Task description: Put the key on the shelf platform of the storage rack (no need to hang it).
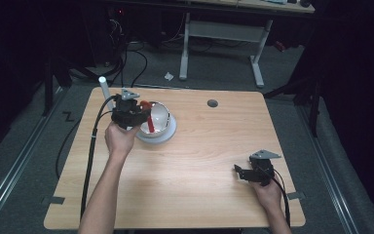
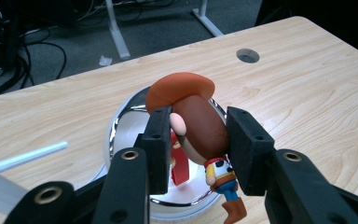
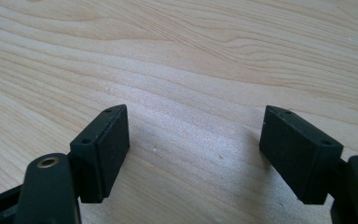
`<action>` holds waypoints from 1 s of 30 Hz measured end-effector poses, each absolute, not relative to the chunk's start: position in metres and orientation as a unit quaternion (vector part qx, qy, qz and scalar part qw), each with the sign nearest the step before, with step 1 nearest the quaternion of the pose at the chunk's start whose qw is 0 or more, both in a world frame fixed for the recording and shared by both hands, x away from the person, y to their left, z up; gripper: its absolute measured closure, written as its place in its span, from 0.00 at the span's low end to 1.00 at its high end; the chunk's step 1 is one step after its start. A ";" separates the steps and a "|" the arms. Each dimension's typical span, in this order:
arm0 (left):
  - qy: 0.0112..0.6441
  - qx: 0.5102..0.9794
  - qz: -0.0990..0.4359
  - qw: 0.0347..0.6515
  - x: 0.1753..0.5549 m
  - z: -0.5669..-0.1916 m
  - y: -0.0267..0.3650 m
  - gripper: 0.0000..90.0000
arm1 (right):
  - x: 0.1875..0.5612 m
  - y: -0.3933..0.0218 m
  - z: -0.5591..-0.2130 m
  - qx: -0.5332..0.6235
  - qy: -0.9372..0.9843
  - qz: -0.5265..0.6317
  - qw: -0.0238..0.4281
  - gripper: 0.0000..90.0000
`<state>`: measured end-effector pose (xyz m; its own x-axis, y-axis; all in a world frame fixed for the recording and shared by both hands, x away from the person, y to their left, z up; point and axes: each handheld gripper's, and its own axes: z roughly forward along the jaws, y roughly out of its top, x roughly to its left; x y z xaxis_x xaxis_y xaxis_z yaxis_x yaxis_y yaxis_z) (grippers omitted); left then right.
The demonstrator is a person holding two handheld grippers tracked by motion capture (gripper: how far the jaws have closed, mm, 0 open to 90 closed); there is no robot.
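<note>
a person's left gripper [image 2: 193, 149] hangs over a shiny bowl [image 2: 121, 121], its jaws clamped on the head of a small cowboy doll [image 2: 200, 130]. the pads press the brown head from both sides; the orange hat juts out beyond the jaw tips, and the doll's body and boots dangle on the near side, tilted toward the right jaw. a red piece [image 2: 179, 170] sits in the bowl just under the left jaw. in the high view the bowl rests on a white plate [image 1: 171, 132] near the far left of the tabletop [image 1: 199, 165], with the left gripper [image 1: 135, 113] right at its rim. a white rod [image 2: 25, 157] lies off to the left jaw's outer side.

the right gripper [image 3: 193, 154] idles low over bare wood, jaws spread wide with nothing between them; the high view puts it [image 1: 241, 171] well apart from the bowl, near the right front of the tabletop.

the likely move is setting the doll into the bowl. the risks: the head is round and smooth, so a grip this near its crown could let it squirt out or swing. the dangling boots seem to sit at or outside the near rim, so a straight descent could catch them on the edge and tip the bowl off its plate. a release from this height could bounce the doll out.
</note>
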<state>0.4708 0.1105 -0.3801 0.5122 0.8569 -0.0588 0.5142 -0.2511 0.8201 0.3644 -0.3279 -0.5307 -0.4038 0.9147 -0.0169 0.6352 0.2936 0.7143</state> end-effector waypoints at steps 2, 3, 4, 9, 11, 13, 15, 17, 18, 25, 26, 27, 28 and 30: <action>0.447 0.764 0.206 0.416 0.472 -0.382 0.108 0.69 | 0.364 -0.328 -0.531 0.500 0.774 0.320 0.218 0.27; 0.446 0.766 0.206 0.415 0.472 -0.383 0.106 0.69 | 0.364 -0.328 -0.531 0.500 0.774 0.320 0.218 0.27; 0.443 0.768 0.206 0.413 0.472 -0.385 0.104 0.69 | 0.364 -0.328 -0.531 0.500 0.774 0.320 0.219 0.27; 0.442 0.773 0.203 0.406 0.476 -0.391 0.099 0.69 | 0.364 -0.328 -0.531 0.501 0.774 0.320 0.218 0.27; 0.442 0.774 0.201 0.407 0.477 -0.394 0.096 0.69 | 0.364 -0.328 -0.531 0.500 0.774 0.320 0.218 0.27; 0.443 0.773 0.198 0.408 0.478 -0.398 0.095 0.69 | 0.364 -0.328 -0.531 0.500 0.774 0.320 0.218 0.27; 0.444 0.777 0.197 0.401 0.479 -0.403 0.094 0.69 | 0.364 -0.328 -0.531 0.500 0.774 0.320 0.218 0.27; 0.448 0.777 0.193 0.398 0.481 -0.408 0.094 0.69 | 0.364 -0.328 -0.531 0.500 0.774 0.320 0.218 0.27; 0.451 0.777 0.191 0.396 0.482 -0.411 0.094 0.69 | 0.364 -0.328 -0.531 0.500 0.774 0.320 0.218 0.27; 0.451 0.781 0.191 0.388 0.486 -0.419 0.090 0.69 | 0.364 -0.328 -0.531 0.501 0.774 0.320 0.218 0.27; 0.451 0.781 0.190 0.387 0.488 -0.421 0.089 0.69 | 0.364 -0.328 -0.531 0.501 0.774 0.320 0.218 0.27; 0.452 0.782 0.191 0.386 0.489 -0.422 0.088 0.69 | 0.364 -0.328 -0.531 0.501 0.774 0.320 0.218 0.27; 0.452 0.782 0.191 0.384 0.490 -0.423 0.088 0.69 | 0.364 -0.328 -0.531 0.501 0.774 0.320 0.218 0.27; 0.452 0.782 0.191 0.384 0.491 -0.425 0.087 0.69 | 0.364 -0.328 -0.531 0.500 0.774 0.320 0.218 0.27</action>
